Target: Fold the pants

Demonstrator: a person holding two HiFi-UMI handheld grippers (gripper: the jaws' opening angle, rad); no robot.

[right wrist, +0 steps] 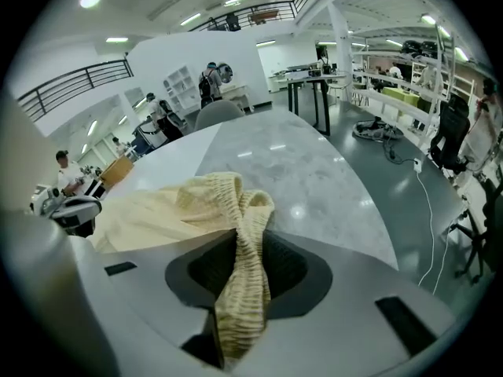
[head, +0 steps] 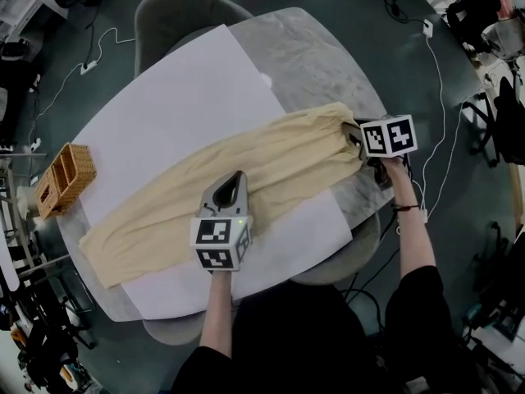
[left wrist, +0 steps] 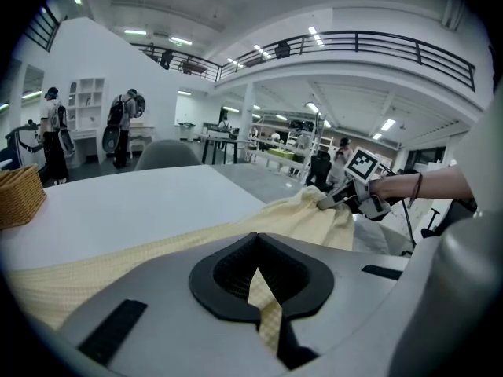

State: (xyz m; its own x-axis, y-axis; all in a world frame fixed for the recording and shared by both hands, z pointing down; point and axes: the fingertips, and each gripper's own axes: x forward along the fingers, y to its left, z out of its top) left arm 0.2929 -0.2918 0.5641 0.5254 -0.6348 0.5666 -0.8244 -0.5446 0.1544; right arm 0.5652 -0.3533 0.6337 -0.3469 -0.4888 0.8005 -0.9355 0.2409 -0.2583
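Note:
Pale yellow pants (head: 271, 158) lie stretched slantwise across a white sheet (head: 164, 97) on the table. My left gripper (head: 237, 176) rests at the pants' near edge around mid-length; in the left gripper view a strip of the cloth (left wrist: 267, 297) is pinched between the closed jaws of my left gripper (left wrist: 265, 314). My right gripper (head: 354, 135) is at the right end of the pants. In the right gripper view the ribbed waistband (right wrist: 236, 210) is bunched and clamped in my right gripper (right wrist: 236, 332). The leg ends (head: 102, 249) lie flat at the lower left.
A wicker basket (head: 66, 177) stands at the table's left edge. The marble tabletop (head: 320, 56) shows bare beyond the sheet at the far right. A grey chair (head: 176, 11) is at the far side, another chair (head: 344, 253) at the near side. Cables (head: 435, 80) run over the floor.

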